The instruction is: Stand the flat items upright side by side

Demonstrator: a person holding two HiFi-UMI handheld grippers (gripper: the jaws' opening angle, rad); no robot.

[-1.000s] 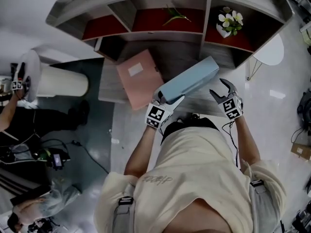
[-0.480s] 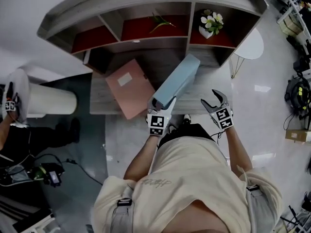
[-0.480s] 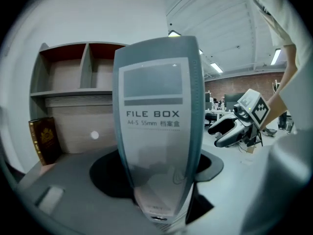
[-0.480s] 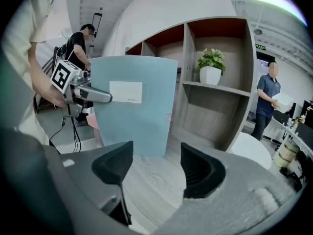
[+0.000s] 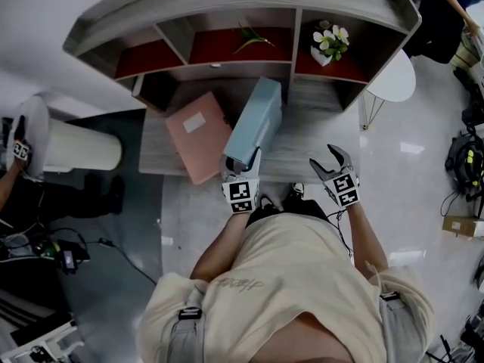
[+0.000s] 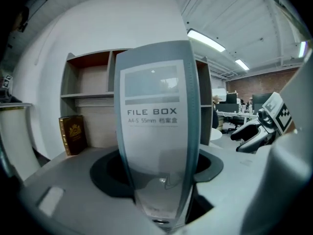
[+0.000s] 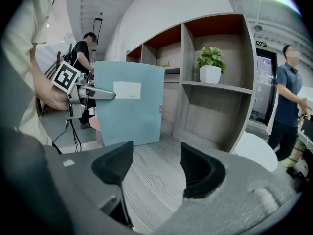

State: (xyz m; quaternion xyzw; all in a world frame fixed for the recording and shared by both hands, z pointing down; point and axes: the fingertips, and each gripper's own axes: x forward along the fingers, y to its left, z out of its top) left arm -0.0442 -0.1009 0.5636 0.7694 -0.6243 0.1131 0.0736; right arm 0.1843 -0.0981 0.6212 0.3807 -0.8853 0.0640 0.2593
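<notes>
A light blue file box [image 5: 253, 123] stands on its long edge on the wooden desk [image 5: 302, 146], with its spine toward me. My left gripper [image 5: 240, 161] is shut on that spine [image 6: 156, 131]; its jaws have just been closing a little, with the box between them. In the right gripper view, the blue file box's broad side [image 7: 129, 102] and the left gripper [image 7: 93, 93] show on the left. A pink folder [image 5: 198, 134] lies flat on the desk left of the box. My right gripper [image 5: 330, 161] hovers open over the desk's right part, its jaws [image 7: 156, 165] empty.
A shelf unit [image 5: 291, 29] with several compartments backs the desk; a potted plant [image 5: 327, 42] sits in the right one and a brown book [image 6: 72, 133] stands at the left. A white round table [image 5: 393, 78] is at the right. A person [image 7: 288, 97] stands at the right.
The left gripper has swung the blue box from slanting toward the right to nearly square to the shelf. The right gripper has drifted a little left and stayed open.
</notes>
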